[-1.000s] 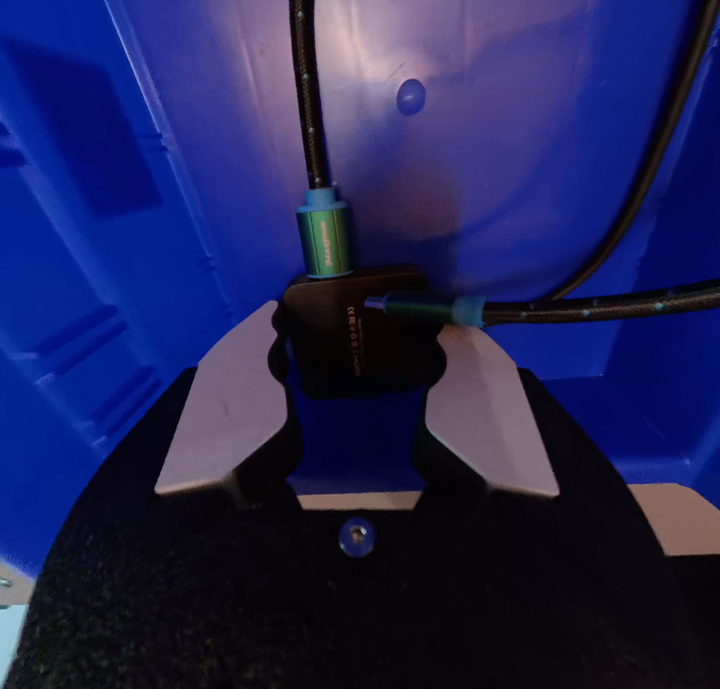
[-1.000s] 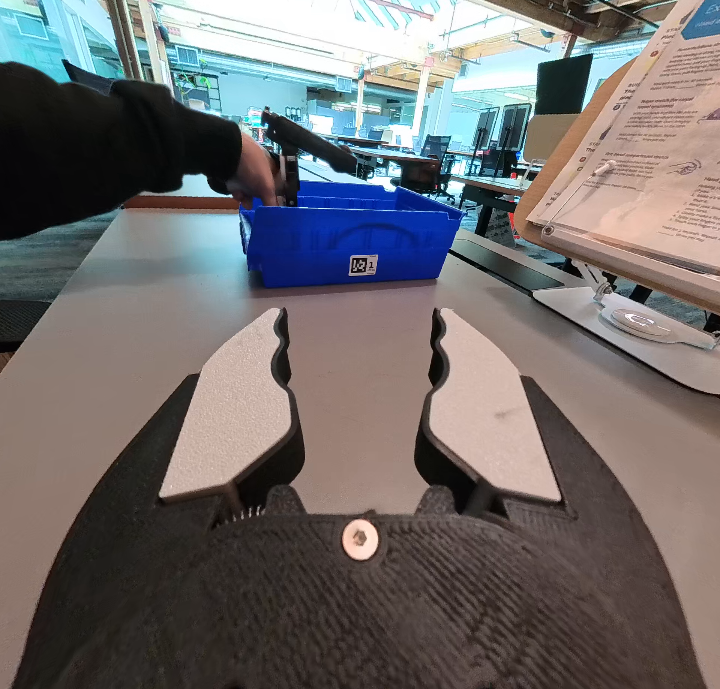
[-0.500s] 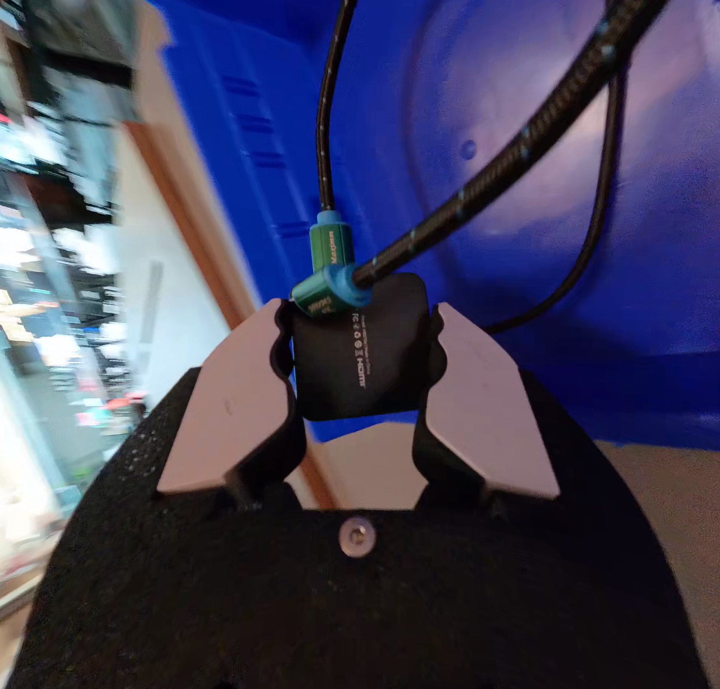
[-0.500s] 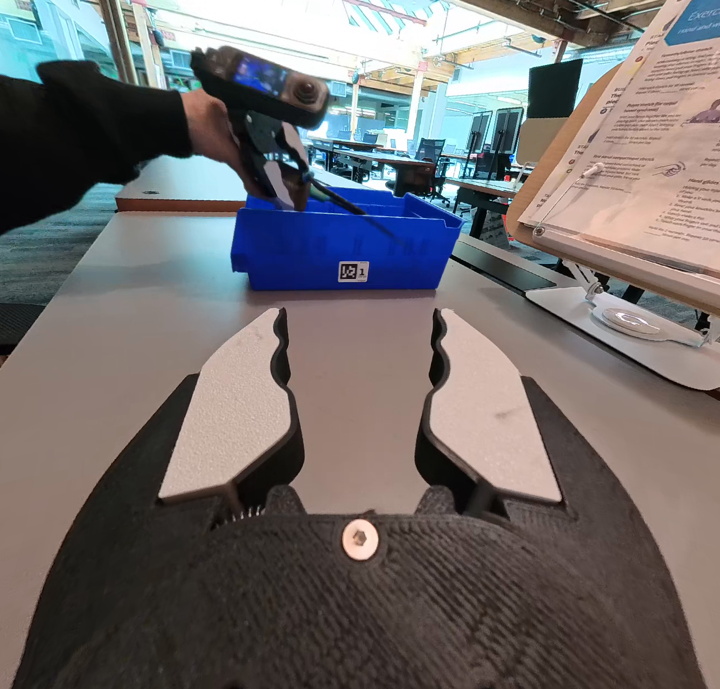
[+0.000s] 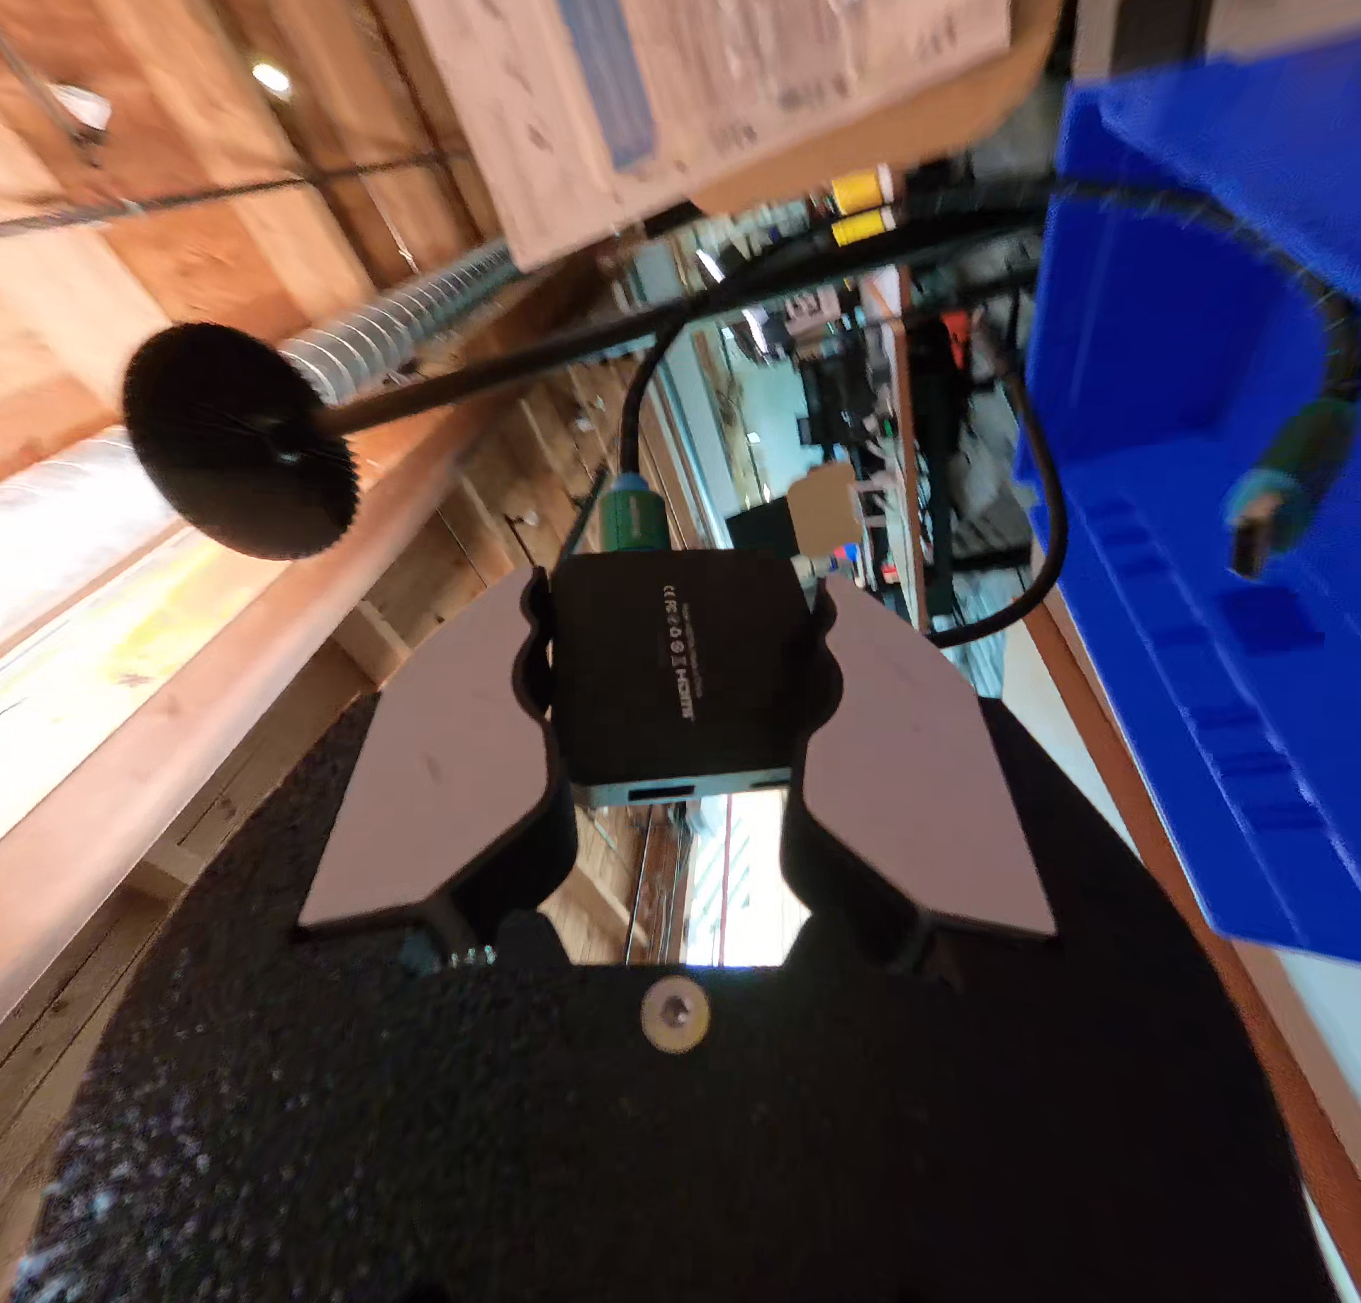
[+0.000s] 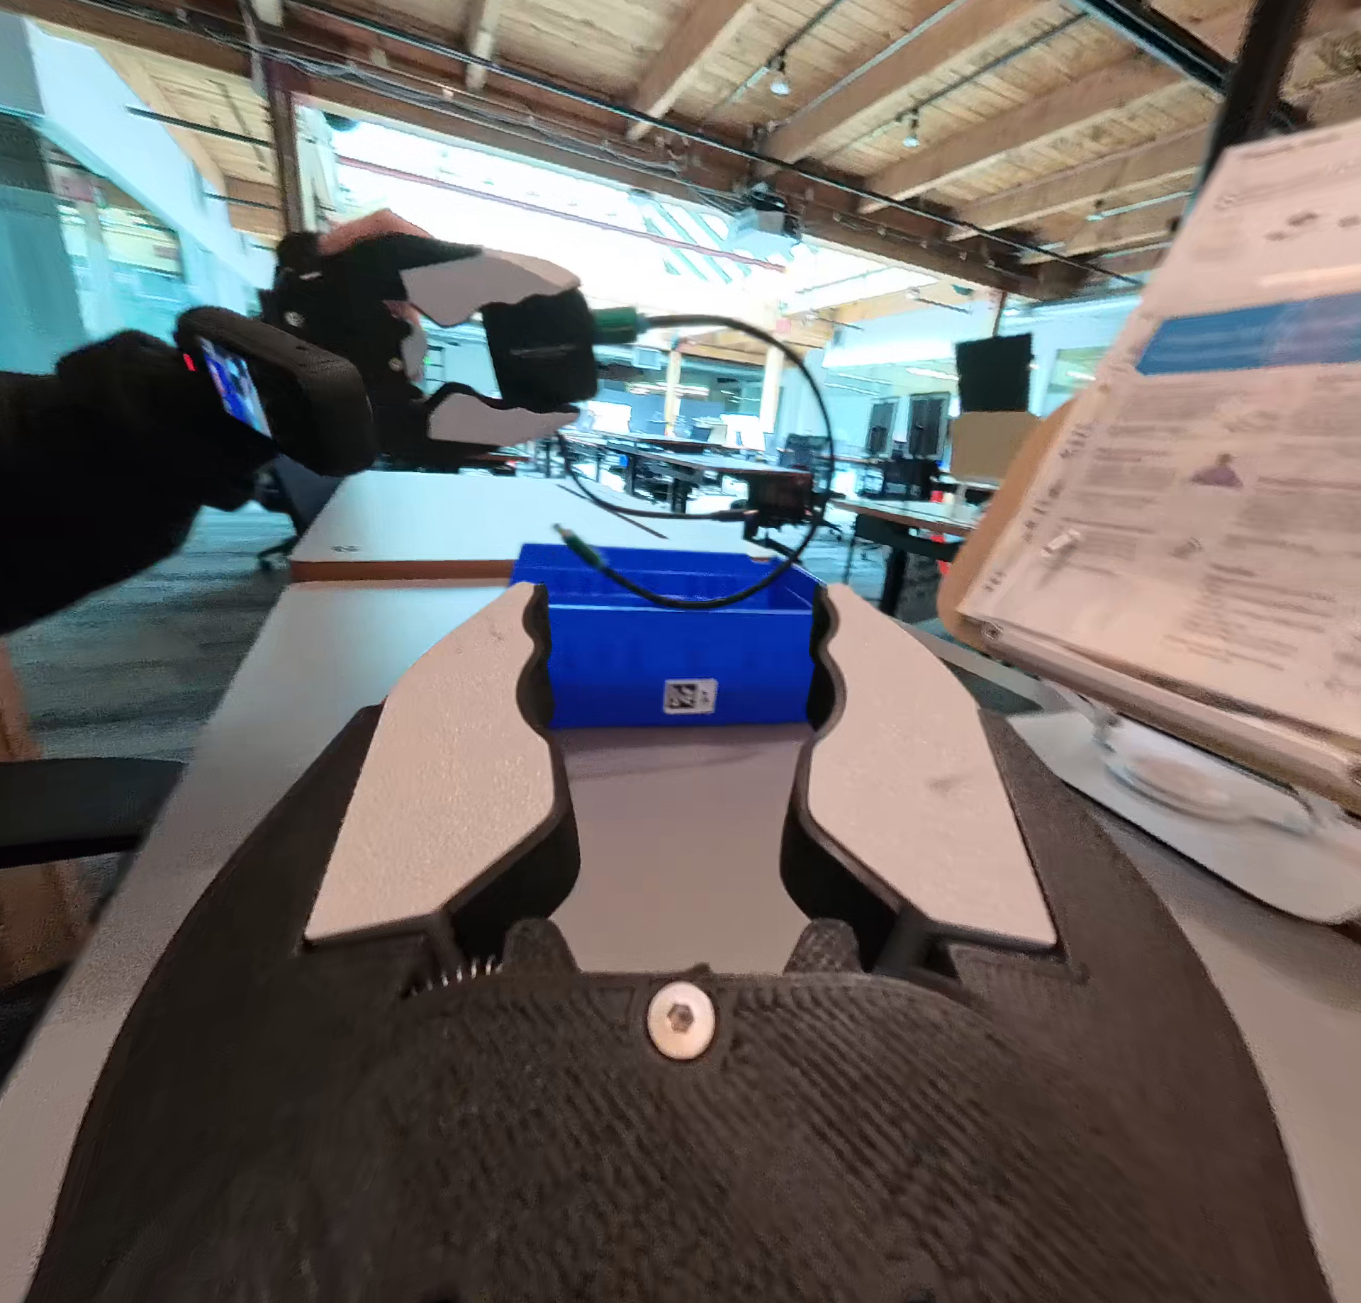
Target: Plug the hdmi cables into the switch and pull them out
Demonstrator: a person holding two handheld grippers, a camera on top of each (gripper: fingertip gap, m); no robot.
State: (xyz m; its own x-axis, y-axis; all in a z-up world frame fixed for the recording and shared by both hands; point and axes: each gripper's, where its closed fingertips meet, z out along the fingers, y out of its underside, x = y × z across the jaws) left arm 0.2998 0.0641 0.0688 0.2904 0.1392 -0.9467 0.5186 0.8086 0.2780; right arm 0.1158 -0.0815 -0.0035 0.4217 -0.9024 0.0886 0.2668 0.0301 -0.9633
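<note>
My left gripper (image 5: 681, 594) is shut on a small black HDMI switch (image 5: 681, 671) and holds it in the air, rolled sideways. A green-ended HDMI plug (image 5: 630, 516) sits in the switch's far side, and its black cable (image 5: 1046, 531) loops round to a loose green plug (image 5: 1278, 490) hanging over the blue bin (image 5: 1193, 457). In the right wrist view the left gripper (image 6: 508, 347) holds the switch (image 6: 541, 358) high above the bin (image 6: 677, 656), with the cable loop (image 6: 825, 450) drooping into it. My right gripper (image 6: 681, 605) is open and empty above the grey table (image 6: 294, 686).
A tilted board with printed sheets (image 6: 1208, 472) stands on a white base (image 6: 1208, 848) at the right of the table. A person's black sleeve (image 6: 88, 472) reaches in from the left. A black round disc (image 5: 236, 443) shows at upper left in the left wrist view.
The left gripper has lifted the switch out of the bin and up into the air, rolling sideways, with the cable trailing. The right gripper has risen and tilted upward, still open.
</note>
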